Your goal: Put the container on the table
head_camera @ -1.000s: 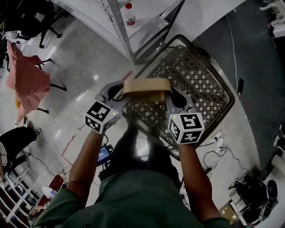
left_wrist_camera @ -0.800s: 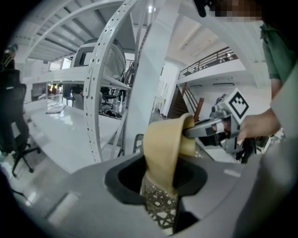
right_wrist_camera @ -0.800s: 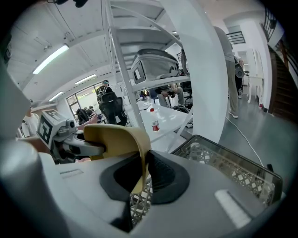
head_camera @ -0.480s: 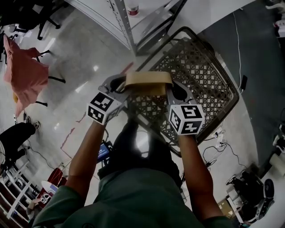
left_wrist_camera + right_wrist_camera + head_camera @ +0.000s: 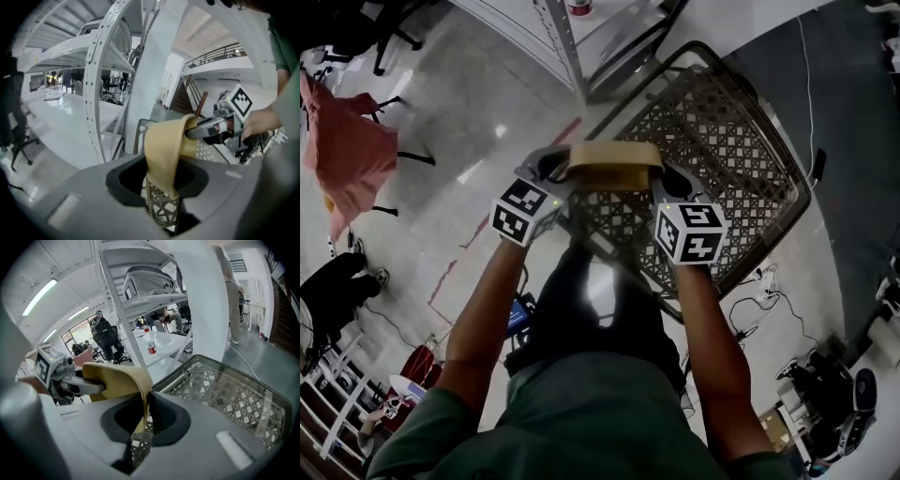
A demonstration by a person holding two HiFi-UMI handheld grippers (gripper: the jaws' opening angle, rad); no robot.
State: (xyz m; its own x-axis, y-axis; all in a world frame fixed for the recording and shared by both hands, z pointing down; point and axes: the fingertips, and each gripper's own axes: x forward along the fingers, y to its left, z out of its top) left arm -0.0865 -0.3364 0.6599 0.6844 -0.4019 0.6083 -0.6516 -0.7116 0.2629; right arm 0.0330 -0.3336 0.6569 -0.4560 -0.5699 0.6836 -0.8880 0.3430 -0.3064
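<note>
A person is holding a large dark lattice container [image 5: 727, 155] in the air with two hand-held grippers, above a glossy floor [image 5: 469, 122]. The left gripper [image 5: 551, 178] is pinching the left end of the tan handle [image 5: 612, 161] on the container's near rim. The right gripper [image 5: 667, 183] is pinching the handle's right end, its pads pressed tight on the thin tan edge. The container is hanging out in front of the person, tilting away from them. The white table [image 5: 164, 352], carrying a bottle [image 5: 151, 344], is standing beyond the container's far side. The pickup looks done. Carrying the container over the table, setting it down and letting go appear to remain.
</note>
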